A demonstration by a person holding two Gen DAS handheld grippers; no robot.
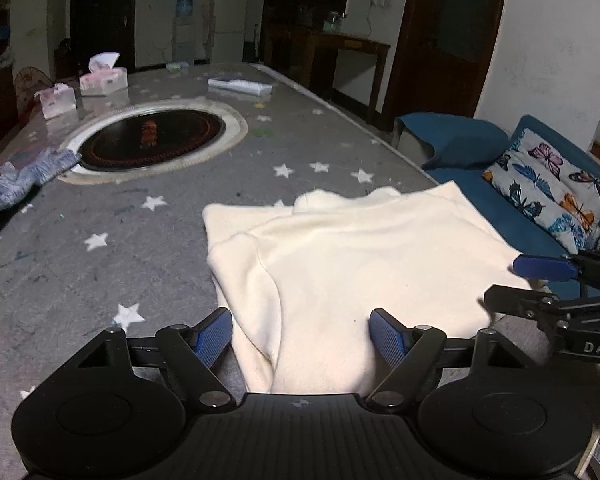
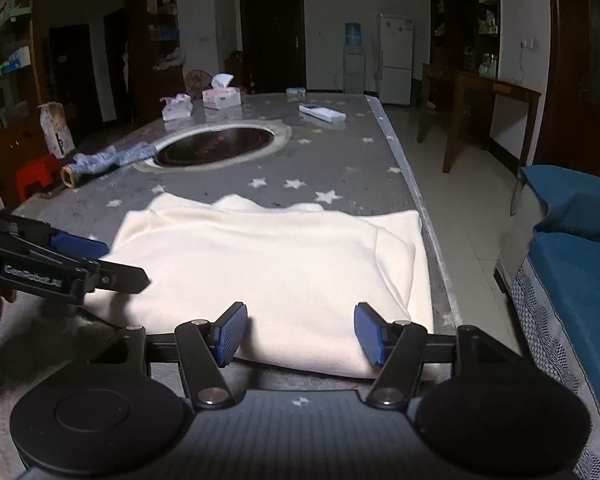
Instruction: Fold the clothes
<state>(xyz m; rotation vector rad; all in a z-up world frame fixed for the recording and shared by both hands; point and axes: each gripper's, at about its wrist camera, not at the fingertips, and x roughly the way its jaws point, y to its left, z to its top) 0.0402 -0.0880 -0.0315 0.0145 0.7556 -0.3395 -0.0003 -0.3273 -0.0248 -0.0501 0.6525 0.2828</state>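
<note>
Both grippers spread over the near edge of a partly folded cream garment (image 1: 352, 256).

Left gripper (image 1: 302, 334) fingers are held wide, with the garment's near left part lying between the blue pads (image 1: 214, 336) — no pad is seen pressing on the cloth. Right gripper (image 2: 300, 332) fingers are also held apart, over the near right edge, with nothing clamped. The garment is laid flat on the near right part of a grey star-printed table (image 2: 328, 156), its right side along the table's edge. Farther off are seen a round dark inset (image 2: 216, 146), a rolled blue cloth (image 2: 108, 158) at the left, and tissue packs (image 2: 221, 96) at the far end.
</note>
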